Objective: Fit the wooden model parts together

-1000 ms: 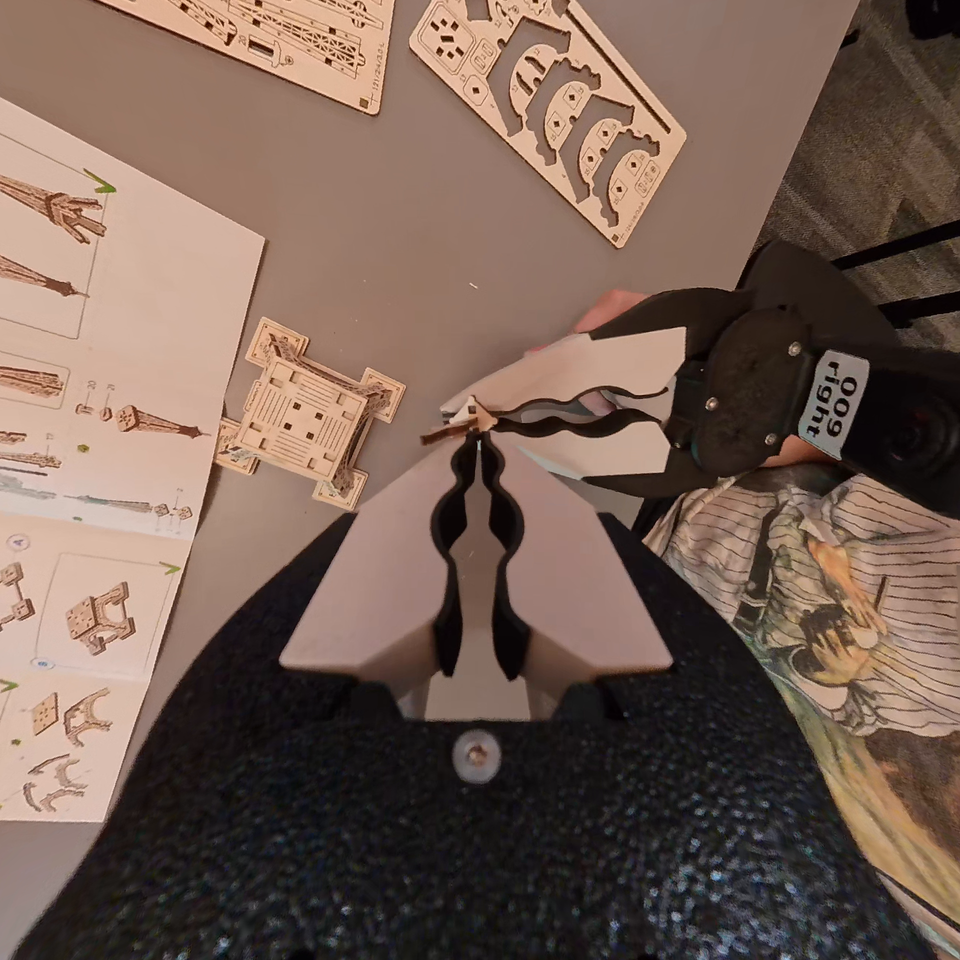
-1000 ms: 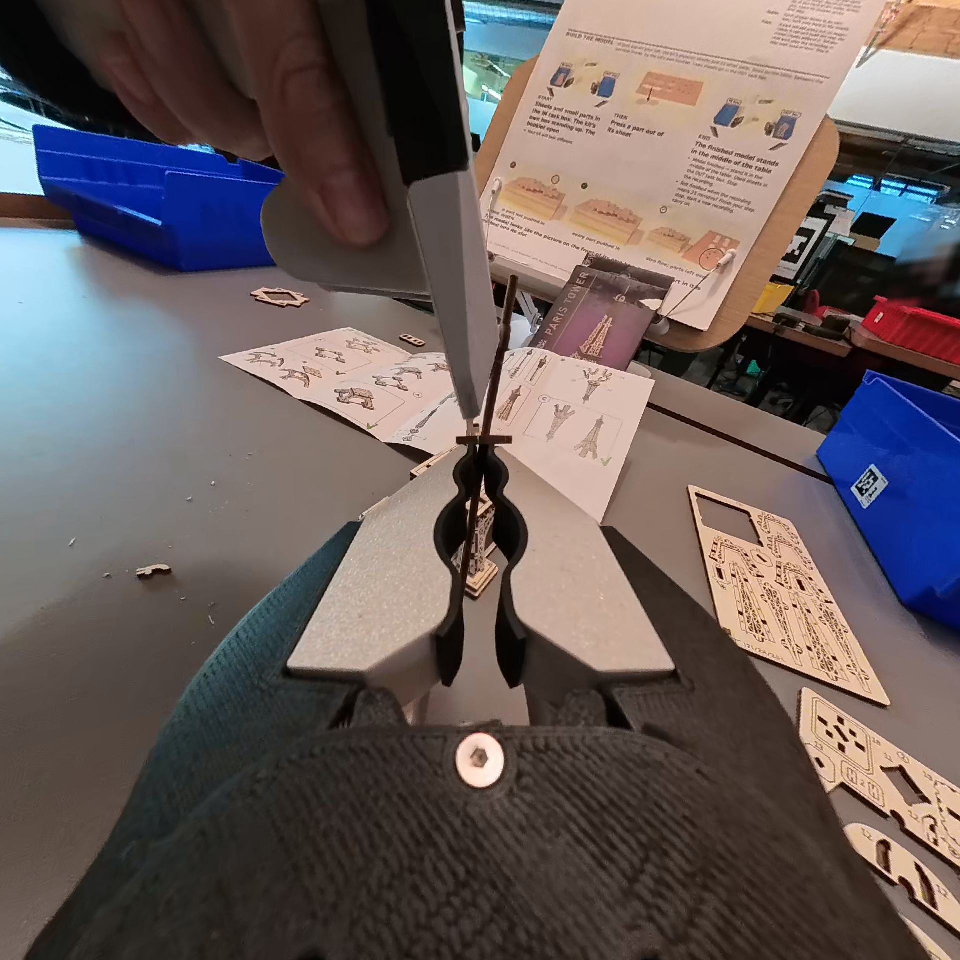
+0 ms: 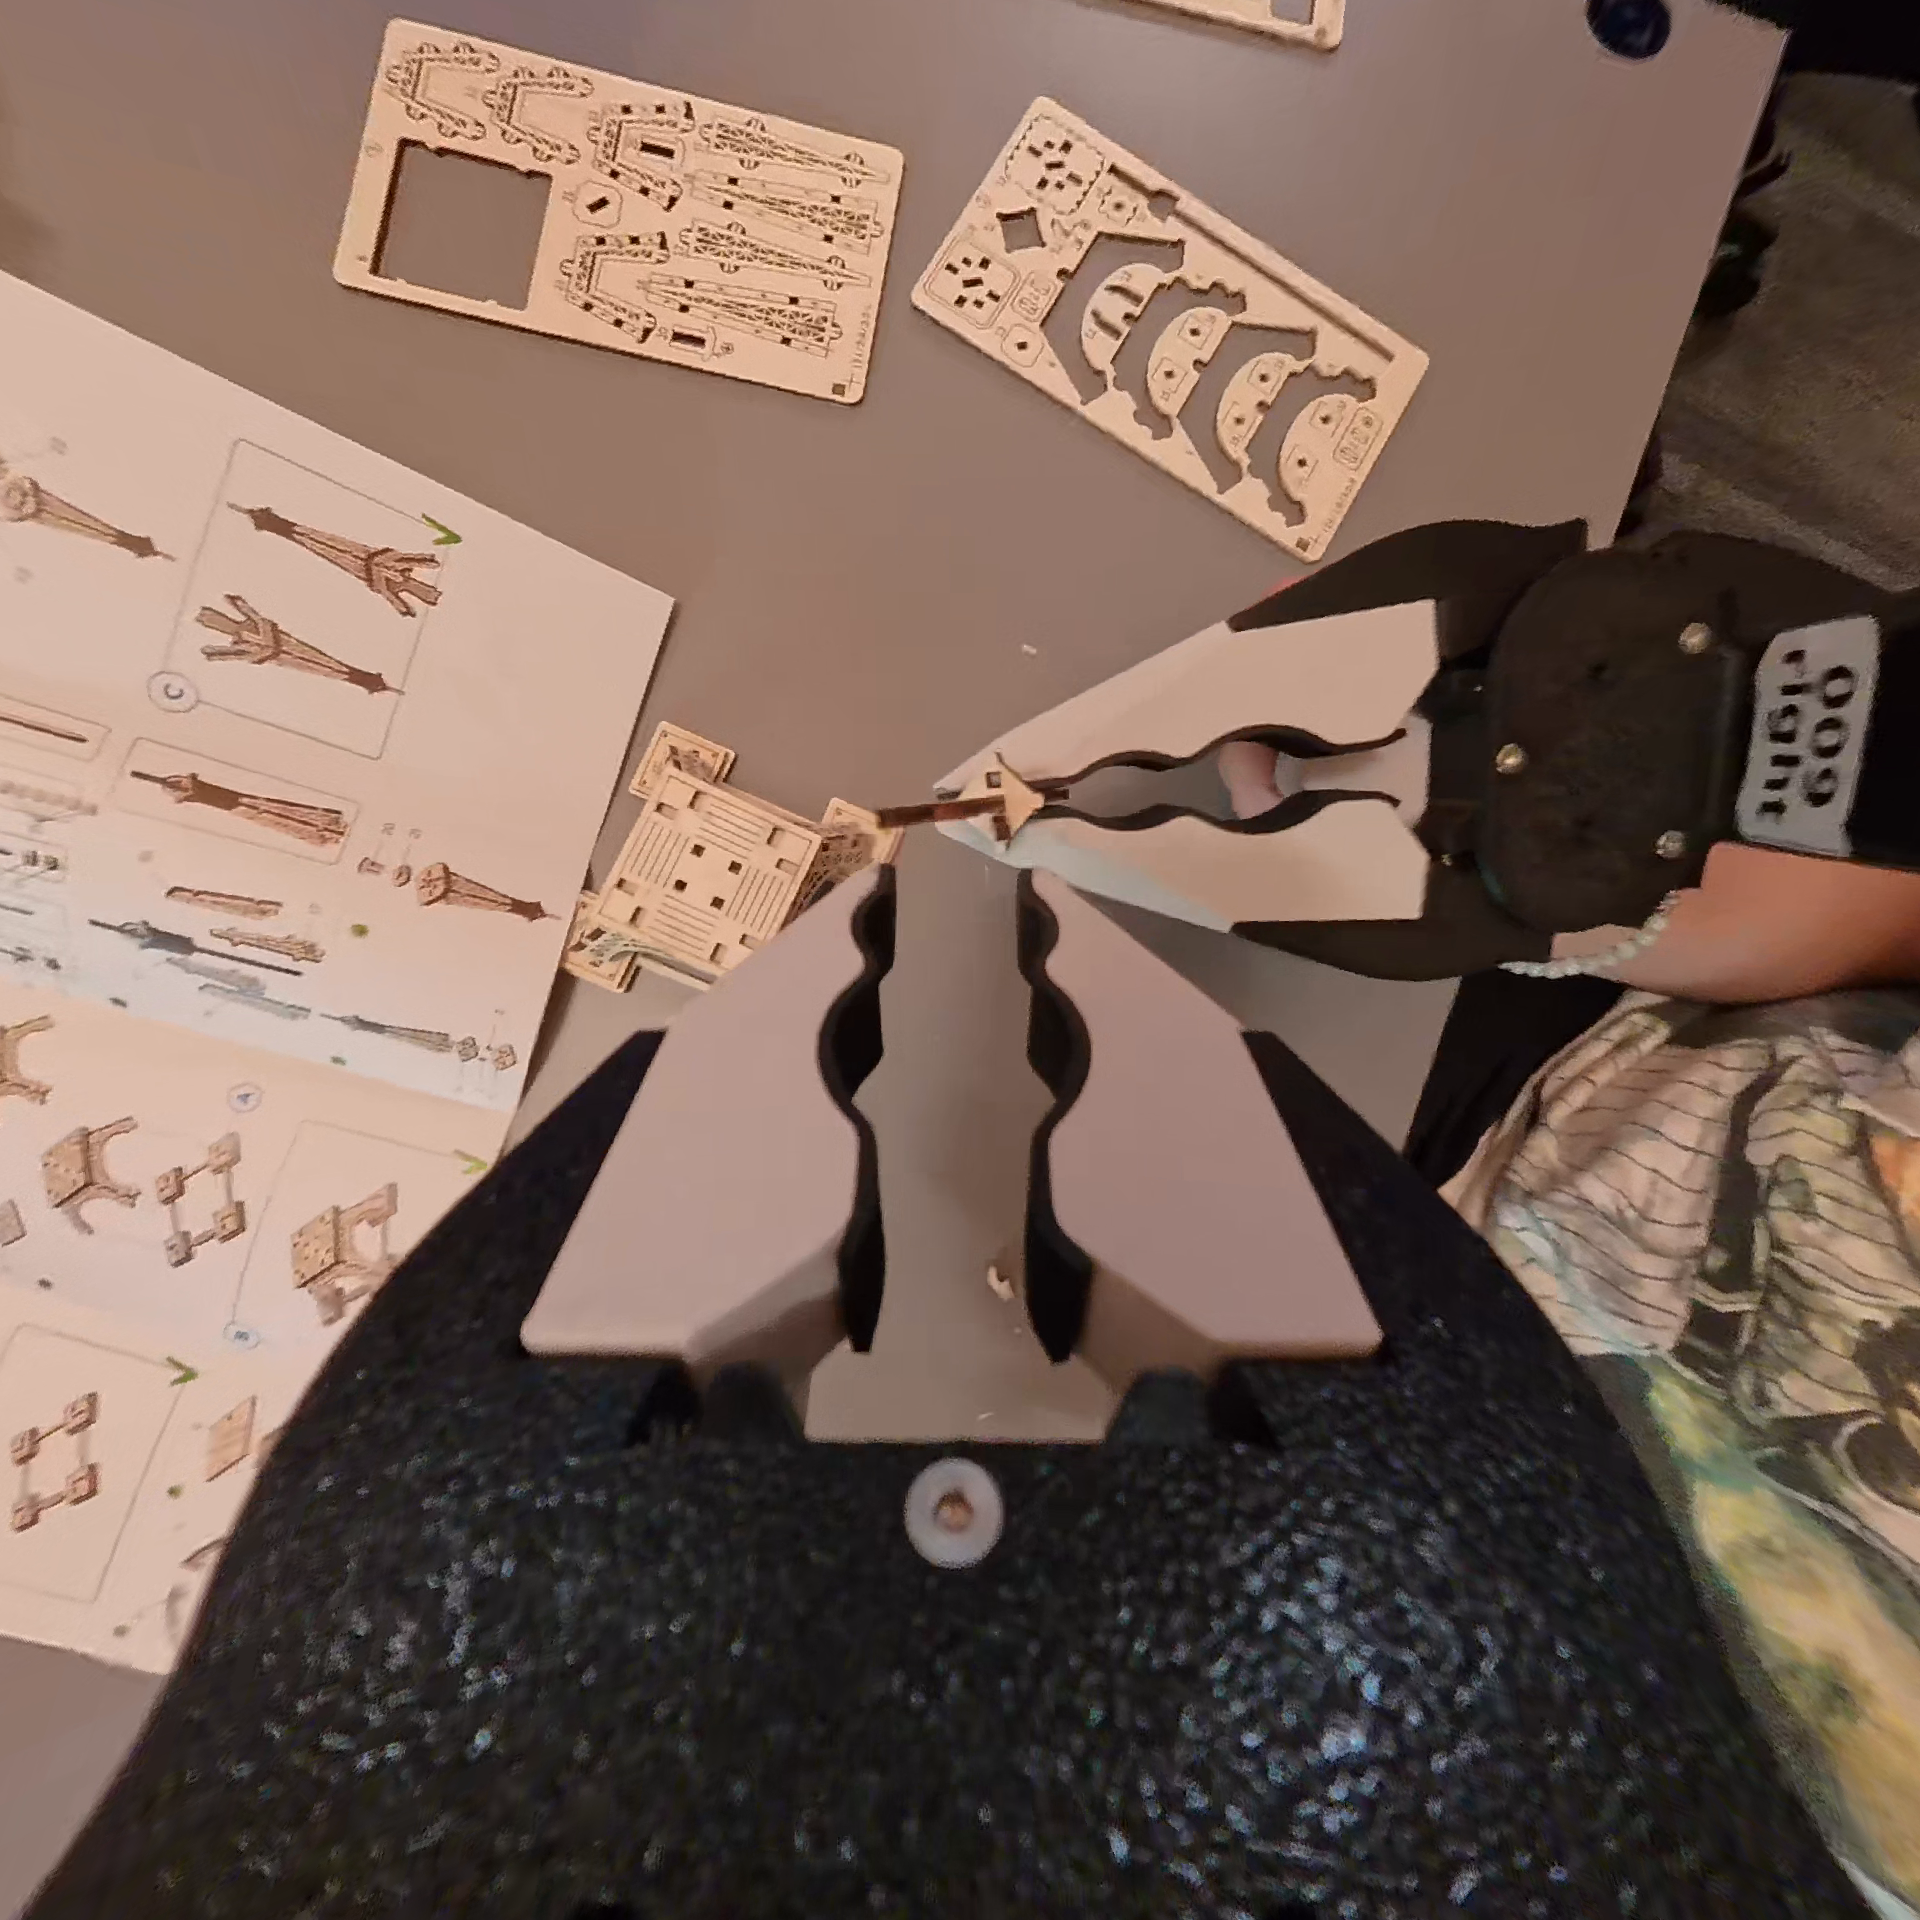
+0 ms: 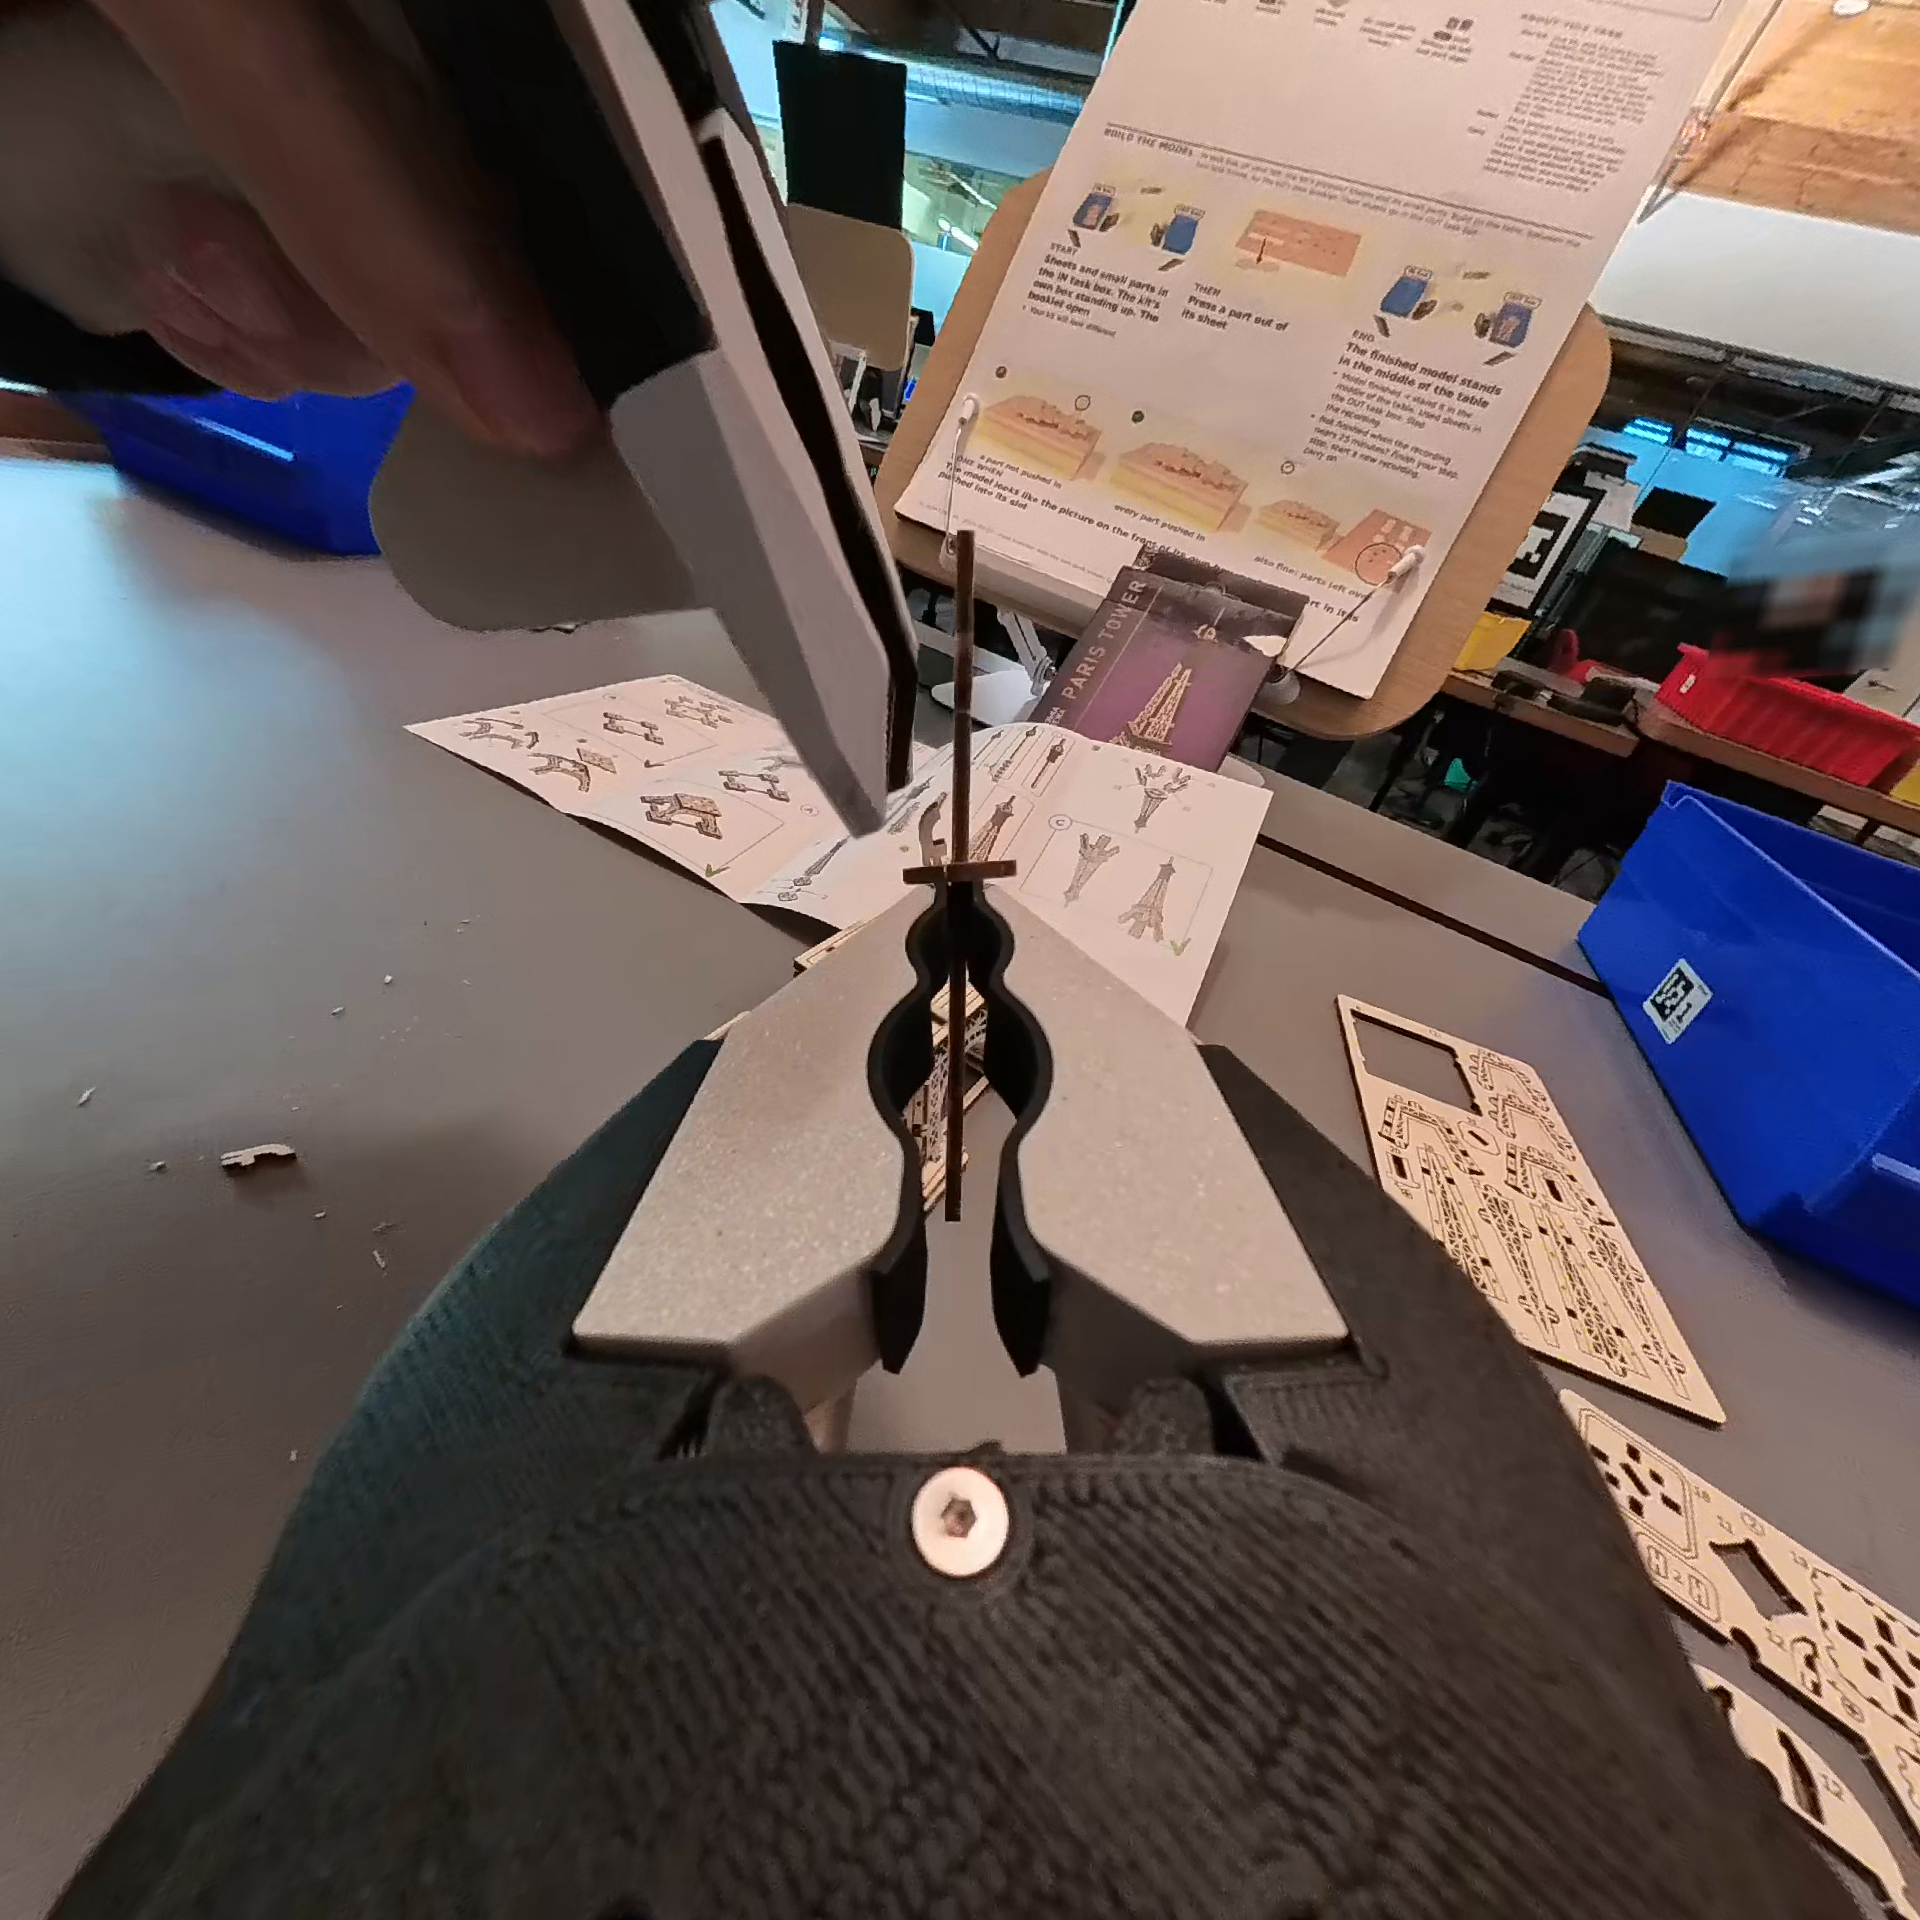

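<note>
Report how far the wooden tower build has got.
Done: a square base section lies assembled on the table, and both part sheets show punched-out gaps. In hand: the right gripper is shut on a thin spire rod with a small cross piece fitted on it; the left gripper is open and empty. Left: many parts sit in the sheets, and the spire is not on the base.

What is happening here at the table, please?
A person is building a wooden tower model with two handheld grippers. The right gripper is shut on a thin spire with a small cross piece. The left gripper is open and empty, close beside the spire. On the table lie the half-built base, two part sheets and the booklet.
</note>
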Motion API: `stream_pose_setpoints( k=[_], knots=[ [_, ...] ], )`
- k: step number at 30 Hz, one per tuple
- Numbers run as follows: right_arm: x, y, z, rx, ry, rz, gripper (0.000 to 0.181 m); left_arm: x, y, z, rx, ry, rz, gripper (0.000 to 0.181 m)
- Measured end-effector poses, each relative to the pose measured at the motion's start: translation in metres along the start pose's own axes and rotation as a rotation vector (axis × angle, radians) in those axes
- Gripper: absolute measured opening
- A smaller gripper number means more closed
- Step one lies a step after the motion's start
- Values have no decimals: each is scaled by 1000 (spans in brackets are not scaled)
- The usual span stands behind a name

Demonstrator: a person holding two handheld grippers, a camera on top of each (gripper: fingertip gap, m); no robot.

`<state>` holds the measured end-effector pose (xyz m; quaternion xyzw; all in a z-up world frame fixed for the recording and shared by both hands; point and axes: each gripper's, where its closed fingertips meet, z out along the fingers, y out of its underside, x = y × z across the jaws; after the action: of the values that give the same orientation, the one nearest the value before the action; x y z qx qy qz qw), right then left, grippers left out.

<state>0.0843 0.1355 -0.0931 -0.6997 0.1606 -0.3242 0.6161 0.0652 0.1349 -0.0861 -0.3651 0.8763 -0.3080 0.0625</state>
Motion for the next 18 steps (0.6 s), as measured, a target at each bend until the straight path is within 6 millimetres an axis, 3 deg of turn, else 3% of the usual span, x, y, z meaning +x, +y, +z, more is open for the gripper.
stream_pose_setpoints(
  k=[1,9,18],
  knots=[
    [1,0,0,4,3,-1,0,4,-2,-1,9,24,-15,18],
    [0,-2,0,8,17,-33,0,13,-10,-2,34,76,-105,3],
    [2,-1,1,2,37,-39,0,7,-4,1,-6,6,-109,7]
  ],
)
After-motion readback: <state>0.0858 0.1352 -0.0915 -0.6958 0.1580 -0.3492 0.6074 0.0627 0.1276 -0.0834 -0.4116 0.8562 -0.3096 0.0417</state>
